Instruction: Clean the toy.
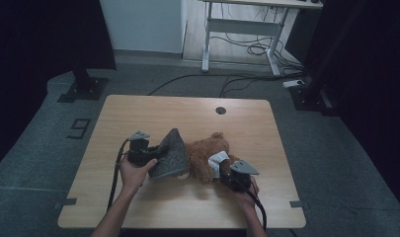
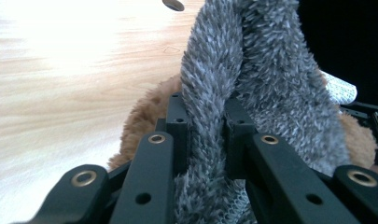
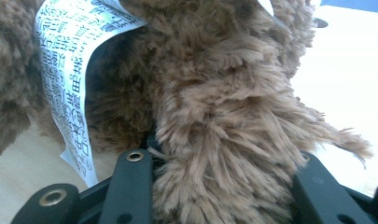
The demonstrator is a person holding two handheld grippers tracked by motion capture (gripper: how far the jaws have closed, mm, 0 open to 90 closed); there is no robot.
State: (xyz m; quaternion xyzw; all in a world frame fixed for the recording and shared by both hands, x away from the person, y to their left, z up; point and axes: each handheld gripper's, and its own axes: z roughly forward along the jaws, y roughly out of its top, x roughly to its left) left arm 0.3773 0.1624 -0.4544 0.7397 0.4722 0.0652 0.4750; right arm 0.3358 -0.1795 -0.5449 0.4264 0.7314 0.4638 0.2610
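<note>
At the table's centre, the left gripper (image 1: 149,154) is clamped on the fuzzy grey fabric garment (image 1: 172,154) left of the brown plush teddy bear (image 1: 207,157), whose limb (beside its white label) the right gripper (image 1: 228,174) pinches.

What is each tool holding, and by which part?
The left tool is shut on a fold of the grey fuzzy cloth. The right tool is shut on a furry limb of the brown teddy bear, beside its white printed tag.
</note>
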